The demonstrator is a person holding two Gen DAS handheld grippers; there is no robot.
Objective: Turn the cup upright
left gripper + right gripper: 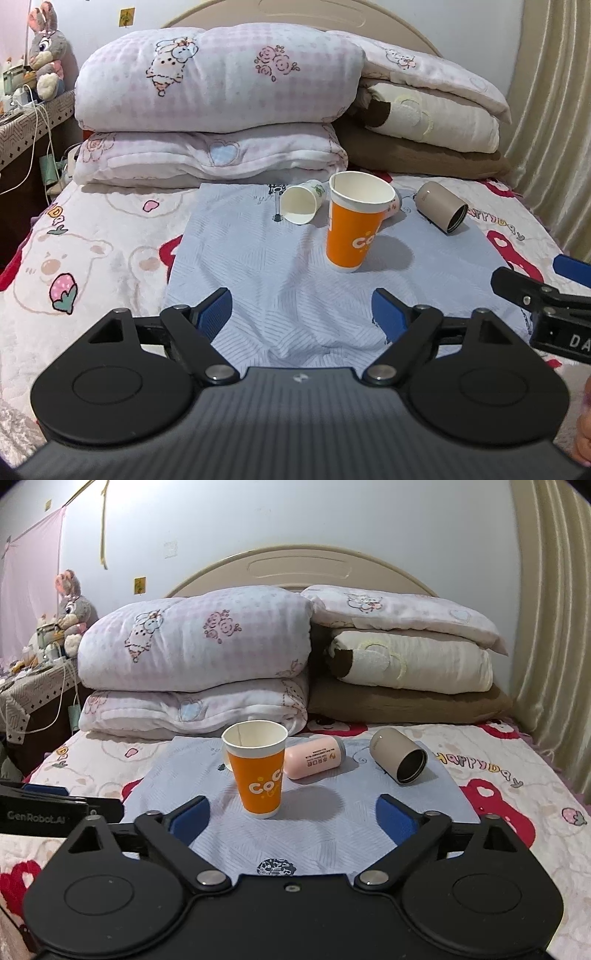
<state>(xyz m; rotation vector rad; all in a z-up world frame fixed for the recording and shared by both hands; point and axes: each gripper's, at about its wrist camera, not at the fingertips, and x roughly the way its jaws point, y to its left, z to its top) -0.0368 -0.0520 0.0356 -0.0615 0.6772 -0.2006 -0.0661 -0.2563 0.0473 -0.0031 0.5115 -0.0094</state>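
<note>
An orange paper cup (352, 234) stands upright on a pale blue cloth (258, 266) on the bed; it also shows in the right wrist view (260, 775). A small white paper cup (301, 205) lies on its side behind it. A pink cup (316, 761) and a beige cup (441, 208) with a dark opening also lie on their sides; the beige cup shows in the right wrist view too (399, 755). My left gripper (301, 314) is open and empty, short of the orange cup. My right gripper (293, 819) is open and empty, just before the orange cup.
Folded pink quilts (218, 107) and cream and brown blankets (424, 125) are stacked at the headboard behind the cups. A bedside table (26, 125) with a plush rabbit and cables stands at the left. A curtain (554, 627) hangs at the right.
</note>
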